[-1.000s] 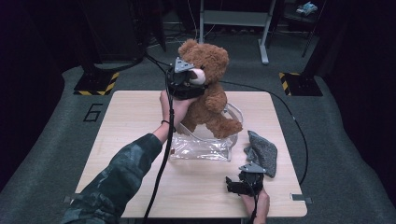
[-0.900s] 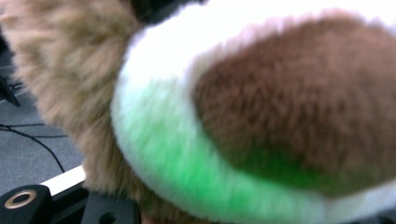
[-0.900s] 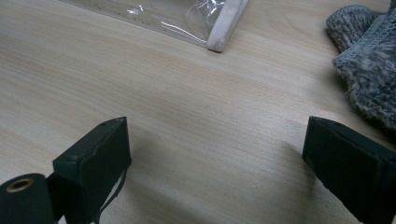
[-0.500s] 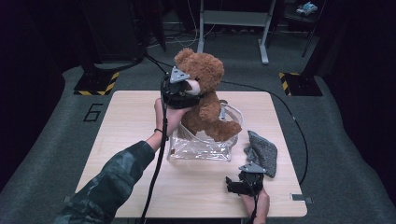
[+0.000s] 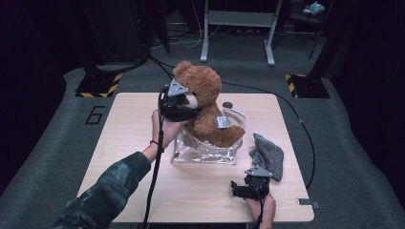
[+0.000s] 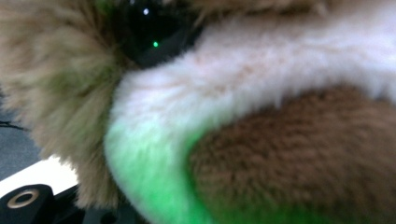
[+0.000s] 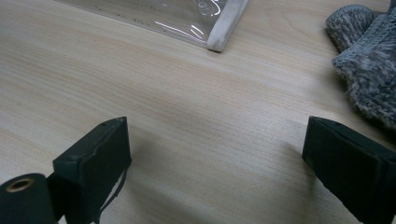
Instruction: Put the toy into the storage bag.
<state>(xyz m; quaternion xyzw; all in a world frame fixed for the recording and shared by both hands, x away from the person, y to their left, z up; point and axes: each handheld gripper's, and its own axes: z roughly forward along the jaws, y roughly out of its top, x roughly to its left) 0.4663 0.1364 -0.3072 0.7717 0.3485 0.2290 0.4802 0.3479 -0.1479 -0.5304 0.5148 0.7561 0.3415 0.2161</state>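
Note:
A brown teddy bear (image 5: 207,109) sits tilted with its lower body inside a clear plastic bag (image 5: 205,151) at the middle of the wooden table (image 5: 129,138). My left gripper (image 5: 184,107) is shut on the bear's face, at the pale muzzle. In the left gripper view the bear's fur (image 6: 280,154), muzzle and one dark eye press close to the lens. My right gripper (image 5: 237,189) rests near the table's front edge, right of centre. Its jaws stand open over bare wood (image 7: 219,158), with the bag's white seam (image 7: 224,28) ahead of them.
A grey knitted cloth (image 5: 268,155) lies right of the bag, just beyond my right gripper, and shows at the top right (image 7: 369,70) of the right gripper view. A small dark round object (image 5: 228,105) sits behind the bag. Cables trail off the table's edges.
My left gripper has come down and slightly left with the bear, whose lower body has sunk deeper into the clear bag. The right gripper has stayed where it was.

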